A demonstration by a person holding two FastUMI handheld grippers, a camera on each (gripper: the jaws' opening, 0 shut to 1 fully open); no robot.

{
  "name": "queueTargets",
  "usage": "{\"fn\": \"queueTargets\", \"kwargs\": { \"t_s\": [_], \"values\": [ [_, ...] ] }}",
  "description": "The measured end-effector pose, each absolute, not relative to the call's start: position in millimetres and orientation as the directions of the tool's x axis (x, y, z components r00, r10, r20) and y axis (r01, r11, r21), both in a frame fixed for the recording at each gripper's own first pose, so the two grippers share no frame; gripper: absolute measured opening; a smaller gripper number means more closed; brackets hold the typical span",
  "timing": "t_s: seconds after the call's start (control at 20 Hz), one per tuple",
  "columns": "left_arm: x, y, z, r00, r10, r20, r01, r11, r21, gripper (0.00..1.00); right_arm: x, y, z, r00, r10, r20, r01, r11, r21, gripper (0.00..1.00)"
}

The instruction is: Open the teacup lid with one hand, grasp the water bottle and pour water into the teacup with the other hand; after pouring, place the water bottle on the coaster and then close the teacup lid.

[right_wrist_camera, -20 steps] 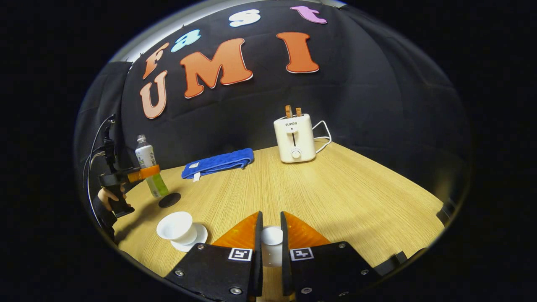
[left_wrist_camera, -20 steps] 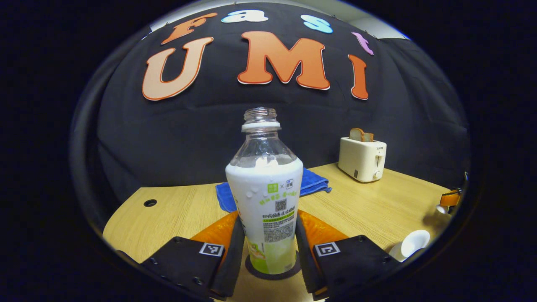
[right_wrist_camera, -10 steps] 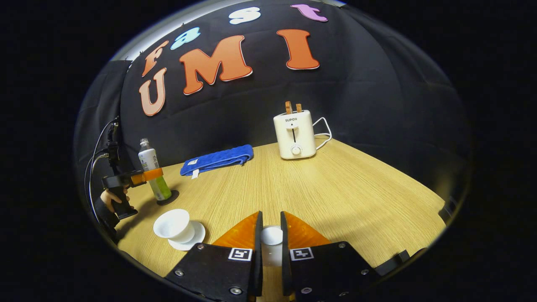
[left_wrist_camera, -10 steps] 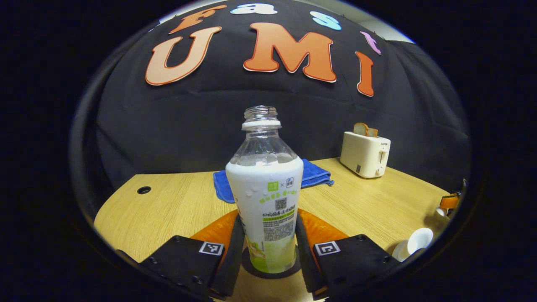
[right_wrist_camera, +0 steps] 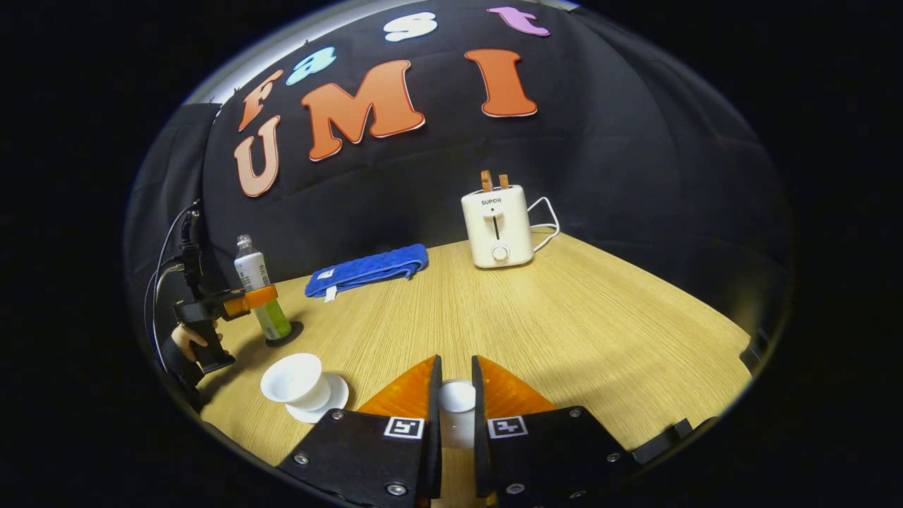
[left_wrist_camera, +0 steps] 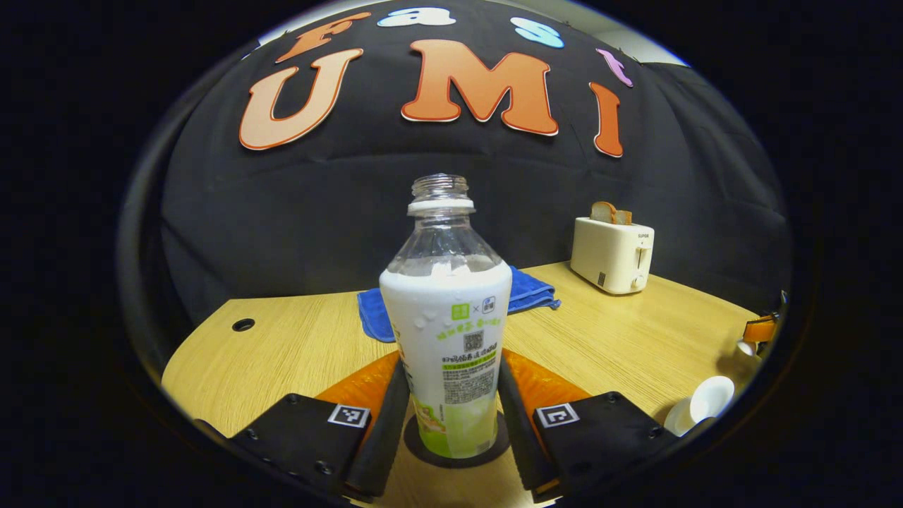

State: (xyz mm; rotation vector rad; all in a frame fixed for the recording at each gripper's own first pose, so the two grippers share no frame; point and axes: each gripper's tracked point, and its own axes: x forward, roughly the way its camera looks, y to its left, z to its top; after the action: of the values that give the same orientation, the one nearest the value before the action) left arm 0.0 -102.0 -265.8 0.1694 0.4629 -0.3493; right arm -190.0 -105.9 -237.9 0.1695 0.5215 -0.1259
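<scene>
In the left gripper view, your left claw (left_wrist_camera: 449, 395) has a finger on each side of the water bottle (left_wrist_camera: 446, 317), a clear ribbed plastic bottle with no cap and a glossy white-and-green wrap; the fingers lie right against the label, though you cannot tell from here whether they press on it or have just let go. The bottle stands upright on the coaster (left_wrist_camera: 456, 451), a dark flat round disc on the pale wood-grain tabletop (left_wrist_camera: 296, 346). Behind the bottle lies a folded blue towel (left_wrist_camera: 525, 293) of soft nap, and farther right a cream boxy toaster (left_wrist_camera: 612, 254) with two slices sticking up. At the right rim you see the teacup (left_wrist_camera: 711, 398), smooth white and flared, on its saucer. In the right gripper view, your right claw (right_wrist_camera: 455, 409) is pinched on the teacup lid (right_wrist_camera: 457, 396), a small white glazed piece held between the two fingers above the tabletop (right_wrist_camera: 564, 331). To the left the open teacup (right_wrist_camera: 293, 377) sits on its round saucer (right_wrist_camera: 331, 402), and just beyond it the water bottle (right_wrist_camera: 257, 286) stands on the coaster (right_wrist_camera: 284, 334) with the left claw (right_wrist_camera: 248, 299) around it.
</scene>
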Motion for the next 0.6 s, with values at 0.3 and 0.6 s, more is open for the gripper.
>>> {"fn": "queueTargets", "kwargs": {
  "t_s": [0.3,0.6],
  "values": [
    [-2.8,-96.1,-269.6,0.84,-0.278,-0.467,0.347,0.935,0.067,0.77,-186.0,-90.7,-230.3,0.869,-0.052,-0.493,0.133,0.982,0.131,0.18],
    [-10.0,-88.1,-259.7,0.859,-0.25,-0.447,0.321,0.943,0.087,0.94,-168.1,-59.6,-207.6,0.895,0.0,-0.447,0.068,0.988,0.136,0.18]
  ]
}}
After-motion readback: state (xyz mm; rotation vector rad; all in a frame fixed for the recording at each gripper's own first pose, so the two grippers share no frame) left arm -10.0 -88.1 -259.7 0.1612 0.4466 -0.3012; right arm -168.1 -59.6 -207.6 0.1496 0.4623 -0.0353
